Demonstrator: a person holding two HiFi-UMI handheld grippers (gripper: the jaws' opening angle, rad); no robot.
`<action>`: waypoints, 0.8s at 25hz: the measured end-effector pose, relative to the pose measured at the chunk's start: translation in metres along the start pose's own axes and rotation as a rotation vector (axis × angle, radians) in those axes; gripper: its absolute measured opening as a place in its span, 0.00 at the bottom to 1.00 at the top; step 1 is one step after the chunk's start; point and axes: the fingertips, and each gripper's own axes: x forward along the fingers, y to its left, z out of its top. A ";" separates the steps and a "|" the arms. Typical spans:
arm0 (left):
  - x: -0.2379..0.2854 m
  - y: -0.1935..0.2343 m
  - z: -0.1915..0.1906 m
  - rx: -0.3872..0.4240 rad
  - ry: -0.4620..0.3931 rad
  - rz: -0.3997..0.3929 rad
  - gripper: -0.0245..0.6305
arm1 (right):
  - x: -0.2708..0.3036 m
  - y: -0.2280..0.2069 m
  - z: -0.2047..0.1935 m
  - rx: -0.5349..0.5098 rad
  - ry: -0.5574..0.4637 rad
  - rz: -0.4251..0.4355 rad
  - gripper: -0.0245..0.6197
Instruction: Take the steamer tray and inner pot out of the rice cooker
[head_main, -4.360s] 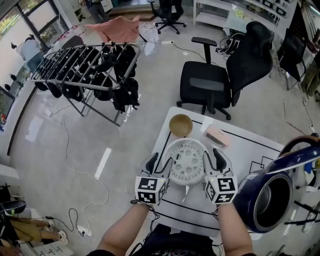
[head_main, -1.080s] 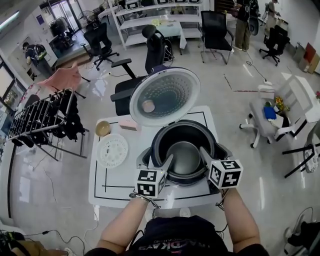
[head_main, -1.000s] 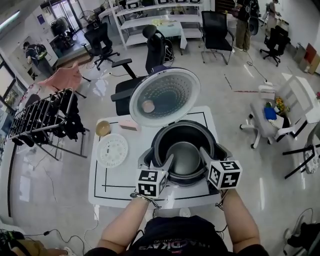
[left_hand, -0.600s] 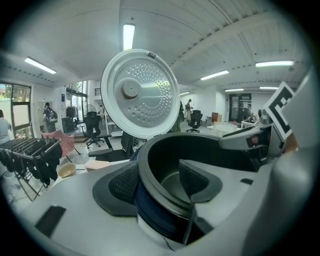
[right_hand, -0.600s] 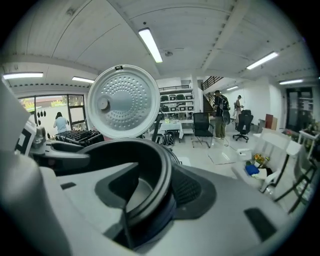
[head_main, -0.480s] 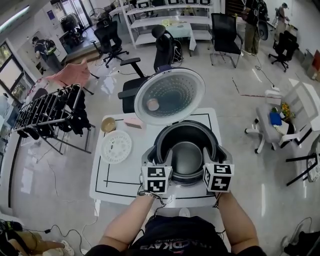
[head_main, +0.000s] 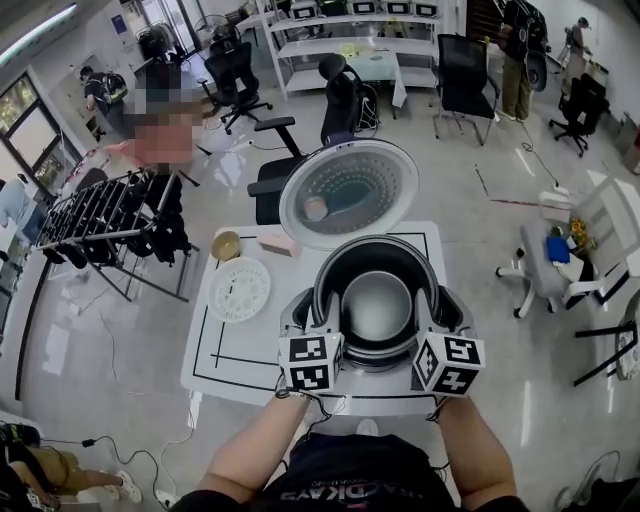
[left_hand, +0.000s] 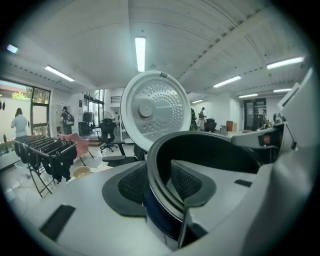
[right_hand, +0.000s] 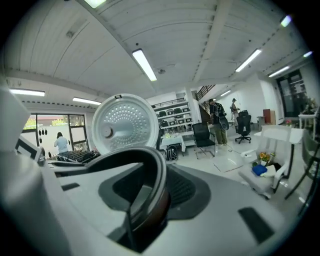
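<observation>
The dark inner pot (head_main: 377, 249) sits in the open rice cooker (head_main: 455, 309), its rim raised a little above the body. My left gripper (head_main: 326, 313) pinches the pot's left rim and my right gripper (head_main: 424, 308) pinches its right rim. Both pairs of jaws have just been closing. In the left gripper view the pads of the left gripper (left_hand: 157, 182) clamp the pot's wall (left_hand: 210, 150). The right gripper view shows the right gripper (right_hand: 150, 192) pressed on the rim (right_hand: 125, 160) the same way. The white steamer tray (head_main: 238, 289) lies flat on the table to the left.
The cooker's lid (head_main: 350, 192) stands open behind the pot. A tan bowl (head_main: 226, 245) and a pink box (head_main: 278, 243) lie at the white table's (head_main: 230, 350) far left. A drying rack (head_main: 110, 210) and office chairs (head_main: 300, 165) stand on the floor beyond.
Both grippers have closed onto the inner pot's rim and risen, lifting the pot a little. Several seconds ago they were at the steamer tray on the table.
</observation>
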 end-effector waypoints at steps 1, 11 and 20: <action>-0.003 0.001 0.005 -0.016 -0.024 0.001 0.27 | -0.003 0.001 0.008 0.011 -0.031 0.013 0.26; -0.042 0.010 0.070 -0.090 -0.235 0.008 0.24 | -0.023 0.015 0.062 0.150 -0.172 0.121 0.19; -0.083 0.039 0.096 -0.116 -0.326 0.072 0.24 | -0.029 0.055 0.087 0.155 -0.211 0.241 0.19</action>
